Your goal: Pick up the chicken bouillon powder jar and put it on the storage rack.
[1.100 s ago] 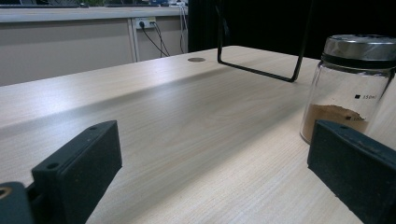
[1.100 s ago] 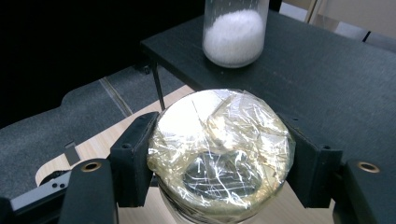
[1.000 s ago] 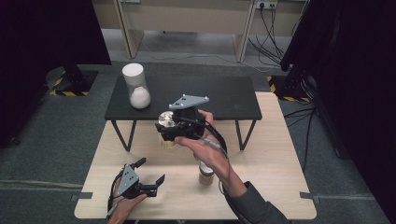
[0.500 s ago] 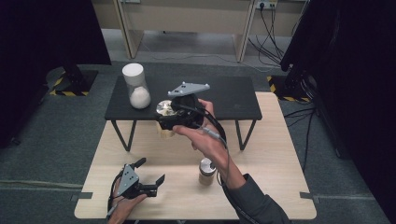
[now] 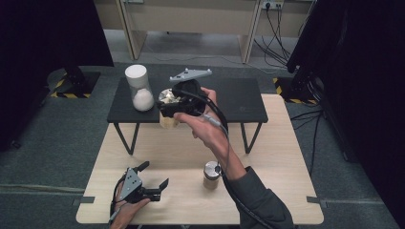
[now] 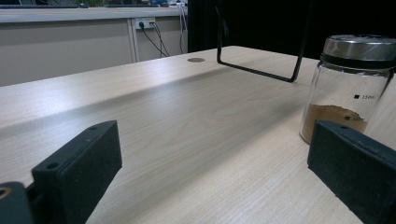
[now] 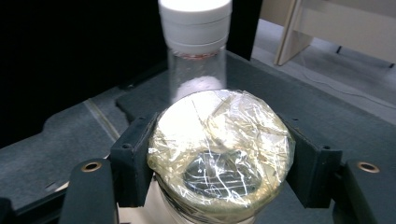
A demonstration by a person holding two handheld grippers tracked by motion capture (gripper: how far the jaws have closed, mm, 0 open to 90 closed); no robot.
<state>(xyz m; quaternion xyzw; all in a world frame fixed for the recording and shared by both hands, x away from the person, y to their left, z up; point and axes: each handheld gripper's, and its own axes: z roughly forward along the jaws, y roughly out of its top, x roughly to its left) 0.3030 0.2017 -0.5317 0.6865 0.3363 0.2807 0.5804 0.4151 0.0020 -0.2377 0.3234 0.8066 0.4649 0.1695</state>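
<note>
While the right claw [image 7: 219, 163] stays clamped on the foil-topped jar [image 7: 219, 154], lifted by the black shelf [image 5: 239, 98] near the worktop's far edge, its glass likely feels slick and breakable, best gripped below the crinkly foil.

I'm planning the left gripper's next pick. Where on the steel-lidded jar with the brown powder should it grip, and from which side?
Grip the jar on its clear glass wall just below the lid, coming in level from the left gripper side. It stands upright, round and straight-sided, and those jaws are already open at its height. The bare table around it leaves room for both fingers.
</note>
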